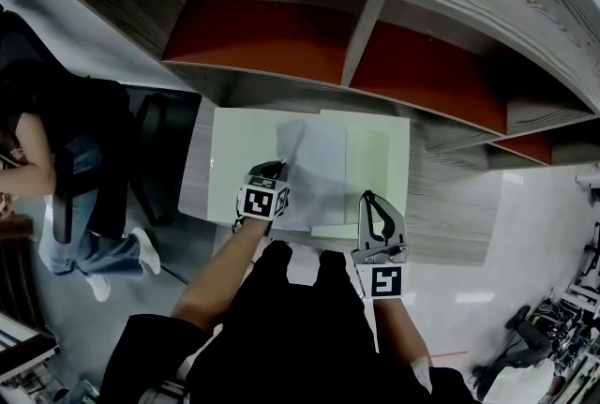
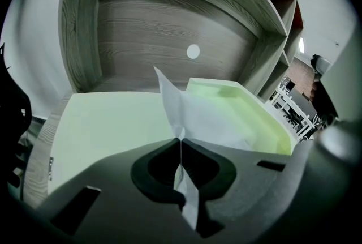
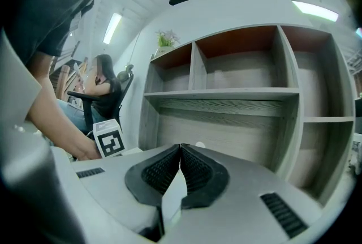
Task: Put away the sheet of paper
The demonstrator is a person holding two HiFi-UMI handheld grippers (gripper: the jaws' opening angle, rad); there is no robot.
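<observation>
Sheet of paper (image 1: 314,172) (image 2: 209,118): one near corner clamped in the left gripper (image 1: 275,167) (image 2: 181,142), jaws pressed together on it. The rest runs ahead and to that gripper's right, crumpled upward at the pinch, over a pale green box (image 1: 234,158) (image 2: 102,124). Right gripper (image 1: 371,197) (image 3: 181,148): just right of the sheet, jaws closed on a thin pale edge (image 3: 172,197); cannot tell whether it belongs to the box. Box sits on the counter (image 1: 450,196), shelf unit (image 1: 375,18) (image 3: 226,95) beyond both grippers.
</observation>
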